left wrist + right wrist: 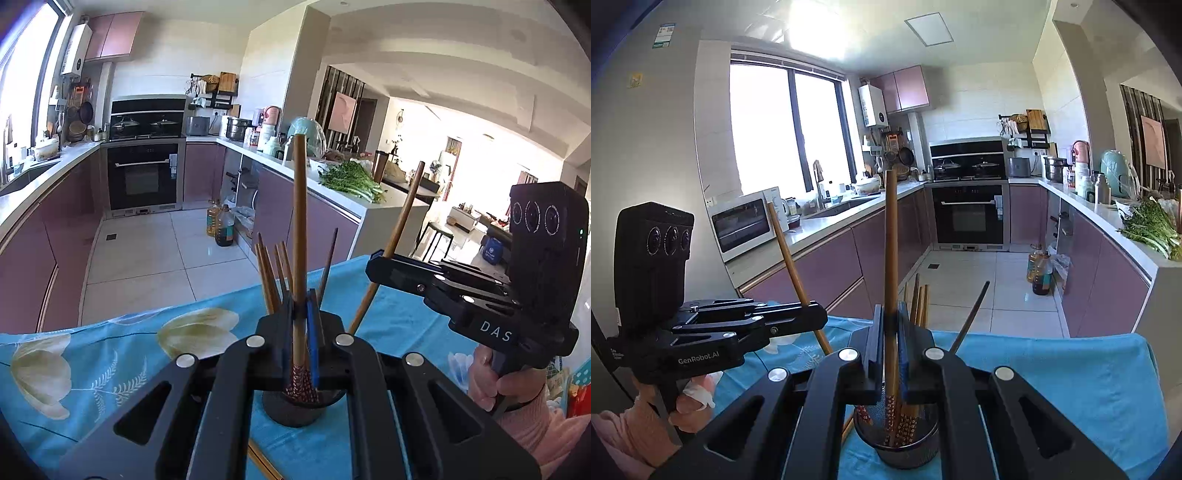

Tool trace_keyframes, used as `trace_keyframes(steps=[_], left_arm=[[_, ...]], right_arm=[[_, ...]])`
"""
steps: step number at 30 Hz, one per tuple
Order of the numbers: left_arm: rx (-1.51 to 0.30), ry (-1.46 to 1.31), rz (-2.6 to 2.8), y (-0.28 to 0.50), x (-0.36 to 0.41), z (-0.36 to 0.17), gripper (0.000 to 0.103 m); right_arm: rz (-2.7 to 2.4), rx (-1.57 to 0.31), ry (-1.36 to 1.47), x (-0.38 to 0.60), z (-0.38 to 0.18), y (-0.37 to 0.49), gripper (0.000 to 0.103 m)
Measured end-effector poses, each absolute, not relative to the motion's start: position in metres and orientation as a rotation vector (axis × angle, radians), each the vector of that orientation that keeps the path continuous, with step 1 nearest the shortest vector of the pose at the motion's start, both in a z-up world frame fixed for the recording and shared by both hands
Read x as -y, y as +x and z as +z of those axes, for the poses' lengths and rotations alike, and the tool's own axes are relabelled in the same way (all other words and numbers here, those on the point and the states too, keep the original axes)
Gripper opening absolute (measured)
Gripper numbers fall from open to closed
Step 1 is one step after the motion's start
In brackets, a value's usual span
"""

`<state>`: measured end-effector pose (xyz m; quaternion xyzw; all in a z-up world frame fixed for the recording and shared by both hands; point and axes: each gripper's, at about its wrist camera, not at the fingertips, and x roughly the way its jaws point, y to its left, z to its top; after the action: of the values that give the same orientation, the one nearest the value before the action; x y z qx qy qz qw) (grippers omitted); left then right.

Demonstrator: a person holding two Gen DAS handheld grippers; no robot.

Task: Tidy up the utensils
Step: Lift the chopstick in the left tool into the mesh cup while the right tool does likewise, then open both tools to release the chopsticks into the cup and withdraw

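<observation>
Each gripper is clenched on one chopstick, and both chopsticks stand almost upright over the black mesh holder (897,439) on the blue flowered tablecloth (122,354). The left gripper (303,314) pinches its chopstick (299,229) near the patterned lower end, and in the left wrist view this end hangs just at the mouth of the holder (295,410), directly below and in front of the jaws. The right gripper (892,325) grips its own chopstick (892,243) in the same way, with the decorated tip low at the rim of the holder, among the chopsticks already standing inside (919,302). So the long axis of both sticks runs up and down, nearly in line with the opening, and the holder lies below both hands; I judge neither hand clearly nearer. In the left view the right gripper (384,266) comes from the right side, its stick (399,236) leaning. Both grippers point forward and a little downward. One more chopstick (262,463) lies flat on the cloth near the holder.
</observation>
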<state>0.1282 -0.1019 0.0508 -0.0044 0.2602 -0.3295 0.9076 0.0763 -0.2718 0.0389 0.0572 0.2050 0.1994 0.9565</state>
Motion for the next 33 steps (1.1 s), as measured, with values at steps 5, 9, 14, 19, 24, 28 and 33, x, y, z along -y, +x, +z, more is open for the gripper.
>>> trace_keyframes(steps=[5, 9, 14, 19, 24, 28, 33], left_arm=[[-0.612, 0.045, -0.682, 0.135, 0.112, 0.031, 0.008], [-0.663, 0.077, -0.695, 0.139, 0.116, 0.018, 0.008], [-0.721, 0.085, -0.711, 0.149, 0.119, 0.007, 0.008], [-0.762, 0.067, -0.706, 0.162, 0.124, 0.001, 0.008], [-0.778, 0.058, -0.699, 0.174, 0.126, -0.003, 0.008], [-0.795, 0.047, -0.697, 0.181, 0.129, -0.009, 0.009], [-0.777, 0.041, -0.681, 0.175, 0.126, -0.009, 0.019]], right_arm=[[0.408, -0.488, 0.118, 0.269, 0.019, 0.089, 0.006], [0.422, -0.547, 0.12, 0.267, 0.008, 0.098, 0.006], [0.424, -0.593, 0.113, 0.259, -0.001, 0.104, 0.006], [0.417, -0.614, 0.125, 0.256, -0.008, 0.114, 0.006], [0.414, -0.624, 0.141, 0.256, -0.014, 0.119, 0.006], [0.411, -0.625, 0.151, 0.259, -0.015, 0.121, 0.008], [0.411, -0.623, 0.159, 0.261, -0.016, 0.118, 0.008]])
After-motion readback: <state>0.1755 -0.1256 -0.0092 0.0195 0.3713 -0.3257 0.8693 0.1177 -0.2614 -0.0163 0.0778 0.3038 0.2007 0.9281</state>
